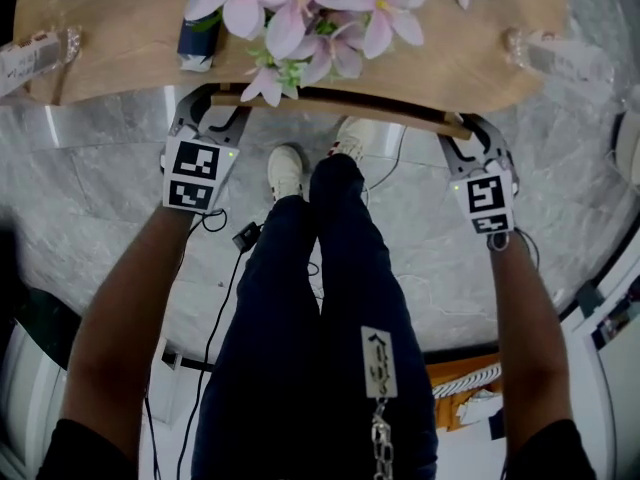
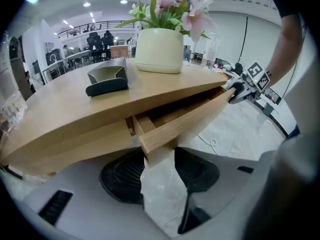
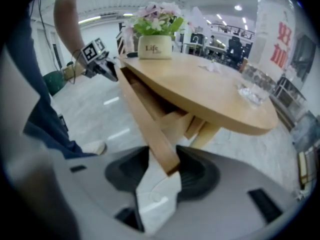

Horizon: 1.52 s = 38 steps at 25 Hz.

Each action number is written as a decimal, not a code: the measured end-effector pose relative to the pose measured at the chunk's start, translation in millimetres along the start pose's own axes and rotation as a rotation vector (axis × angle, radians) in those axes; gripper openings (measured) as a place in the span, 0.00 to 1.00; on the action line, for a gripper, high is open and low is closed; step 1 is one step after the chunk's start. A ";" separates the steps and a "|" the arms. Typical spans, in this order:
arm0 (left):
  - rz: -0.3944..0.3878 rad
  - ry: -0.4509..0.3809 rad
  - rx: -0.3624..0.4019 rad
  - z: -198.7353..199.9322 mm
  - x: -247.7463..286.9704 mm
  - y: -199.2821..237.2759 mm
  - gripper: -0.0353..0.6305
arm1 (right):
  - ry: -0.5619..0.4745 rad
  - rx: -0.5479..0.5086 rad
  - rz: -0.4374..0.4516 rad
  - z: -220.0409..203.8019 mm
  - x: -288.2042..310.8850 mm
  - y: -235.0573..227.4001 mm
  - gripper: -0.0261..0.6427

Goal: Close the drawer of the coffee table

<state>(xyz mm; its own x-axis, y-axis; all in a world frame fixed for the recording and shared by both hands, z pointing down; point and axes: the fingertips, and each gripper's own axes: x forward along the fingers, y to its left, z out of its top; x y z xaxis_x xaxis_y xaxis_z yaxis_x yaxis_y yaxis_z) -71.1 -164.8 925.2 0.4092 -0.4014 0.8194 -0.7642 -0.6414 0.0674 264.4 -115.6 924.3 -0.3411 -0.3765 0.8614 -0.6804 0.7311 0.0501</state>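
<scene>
Drawer (image 1: 350, 106) sits partly open under the table (image 1: 120, 48) top. Left gripper (image 2: 160, 161) is closed on the drawer front's left end, and the right gripper (image 3: 165, 174) on its right end. Flowers (image 1: 300, 8) stand on the table.

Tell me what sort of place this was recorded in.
Likely a large open-plan office or showroom. It has a polished grey stone floor, office chairs in the background, and a railed upper level under recessed ceiling lights.
</scene>
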 end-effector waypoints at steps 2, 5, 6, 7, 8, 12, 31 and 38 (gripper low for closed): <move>0.000 -0.006 -0.012 8.2 5.6 5.3 0.37 | -0.008 0.001 -0.007 5.4 3.1 -10.5 0.32; -0.007 -0.012 -0.026 17.1 12.1 12.1 0.37 | -0.014 0.005 -0.021 12.0 7.6 -22.8 0.33; -0.010 -0.013 -0.036 18.9 13.3 13.9 0.37 | -0.015 0.006 -0.024 13.8 9.0 -25.9 0.33; -0.012 -0.015 -0.050 19.9 14.2 15.2 0.37 | -0.017 0.005 -0.025 15.1 10.0 -28.3 0.33; -0.013 -0.017 -0.070 20.4 14.7 16.1 0.37 | -0.018 0.004 -0.025 15.8 10.7 -29.9 0.33; -0.006 -0.027 -0.212 16.9 16.3 19.4 0.37 | -0.001 -0.003 -0.016 14.8 12.9 -33.4 0.33; -0.052 -0.081 -0.209 92.0 -189.2 -11.3 0.09 | -0.058 0.203 -0.277 102.9 -204.8 -15.5 0.11; -0.035 -0.559 -0.095 306.6 -351.0 -50.4 0.09 | -0.496 0.292 -0.275 281.4 -361.6 18.5 0.09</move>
<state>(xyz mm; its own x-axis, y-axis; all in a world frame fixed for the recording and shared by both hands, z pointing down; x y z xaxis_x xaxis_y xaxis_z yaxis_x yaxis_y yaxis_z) -23.4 -192.1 459.6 0.6174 -0.6821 0.3918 -0.7760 -0.6098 0.1612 192.6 -126.1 471.5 -0.3409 -0.7982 0.4966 -0.9109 0.4111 0.0356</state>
